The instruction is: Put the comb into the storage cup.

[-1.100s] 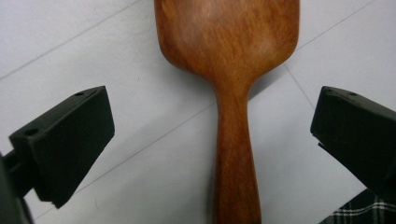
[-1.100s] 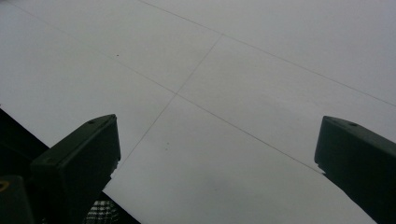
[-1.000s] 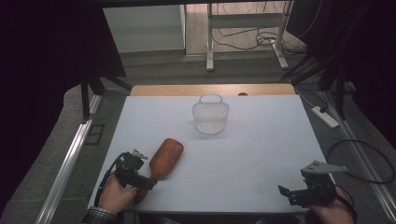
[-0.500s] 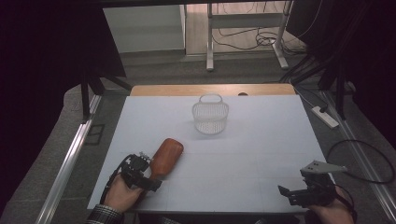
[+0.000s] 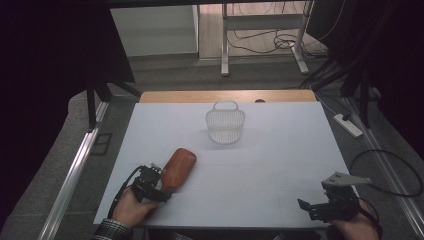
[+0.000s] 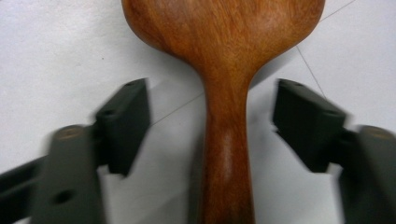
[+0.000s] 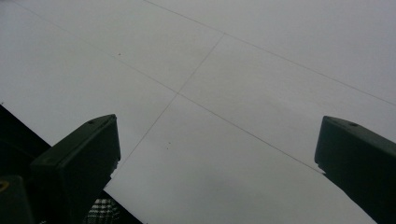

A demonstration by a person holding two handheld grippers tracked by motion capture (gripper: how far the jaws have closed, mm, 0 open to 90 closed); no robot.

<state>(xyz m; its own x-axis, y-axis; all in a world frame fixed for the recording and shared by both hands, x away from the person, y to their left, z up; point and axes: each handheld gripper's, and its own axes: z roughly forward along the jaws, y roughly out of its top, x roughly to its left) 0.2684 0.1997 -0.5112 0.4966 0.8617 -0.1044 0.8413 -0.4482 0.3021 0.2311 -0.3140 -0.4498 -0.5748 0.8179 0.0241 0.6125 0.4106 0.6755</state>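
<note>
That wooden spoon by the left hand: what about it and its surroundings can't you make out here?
- Wooden spoon: the left gripper view's top edge cuts off its bowl, the bottom edge its handle.
- Spoon's handle, high view: hidden under the left gripper.
- Left gripper's jaws have just been closing, handle between them, pads apart from it; their edges are blurred.
- Basket: too small to tell what is inside.

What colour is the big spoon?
Reddish-brown wood grain; the spoon shows best in the left gripper view.
</note>
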